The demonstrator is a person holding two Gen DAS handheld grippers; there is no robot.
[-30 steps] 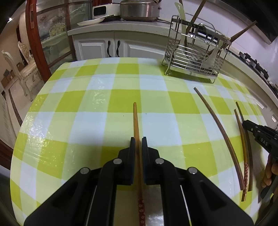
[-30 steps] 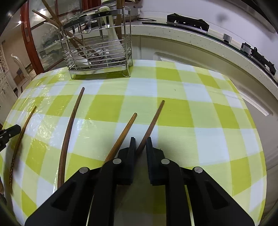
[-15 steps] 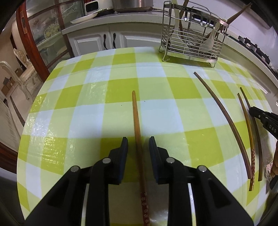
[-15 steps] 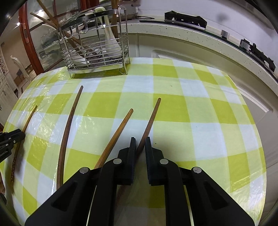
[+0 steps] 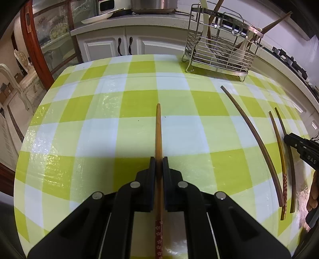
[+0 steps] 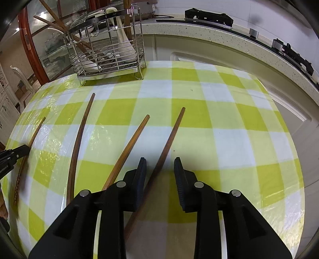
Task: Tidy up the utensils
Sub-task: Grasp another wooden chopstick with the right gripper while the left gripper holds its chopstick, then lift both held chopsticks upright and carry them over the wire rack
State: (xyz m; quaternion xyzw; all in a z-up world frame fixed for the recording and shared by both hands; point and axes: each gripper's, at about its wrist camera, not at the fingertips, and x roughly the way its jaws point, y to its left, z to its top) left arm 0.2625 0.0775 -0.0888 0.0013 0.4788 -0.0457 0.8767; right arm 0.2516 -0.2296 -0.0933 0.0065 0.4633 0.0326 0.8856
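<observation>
My left gripper [image 5: 159, 161] is shut on a light brown chopstick [image 5: 158, 129] with a red flowered end, which points straight ahead over the green checked tablecloth [image 5: 95, 123]. My right gripper [image 6: 160, 165] has its jaws opening. A brown chopstick [image 6: 169, 137] lies loose between the fingers, nearer the left one, and no pad presses on it. Another chopstick [image 6: 131, 145] lies just left of that gripper, and a long dark one [image 6: 78, 139] lies further left. The wire utensil rack [image 6: 107, 55] stands at the table's far edge and holds spoons and chopsticks.
A white cabinet and a counter with a pot and plates [image 5: 123, 18] run behind the table. A stove top [image 6: 209, 17] sits on the counter to the right. In the left wrist view the rack [image 5: 219, 53] stands far right, with three chopsticks [image 5: 253, 137] below it.
My left gripper opened around its chopstick and has shut on it again. My right gripper, shut on its chopstick before, has spread its jaws and the chopstick now lies loose between them.
</observation>
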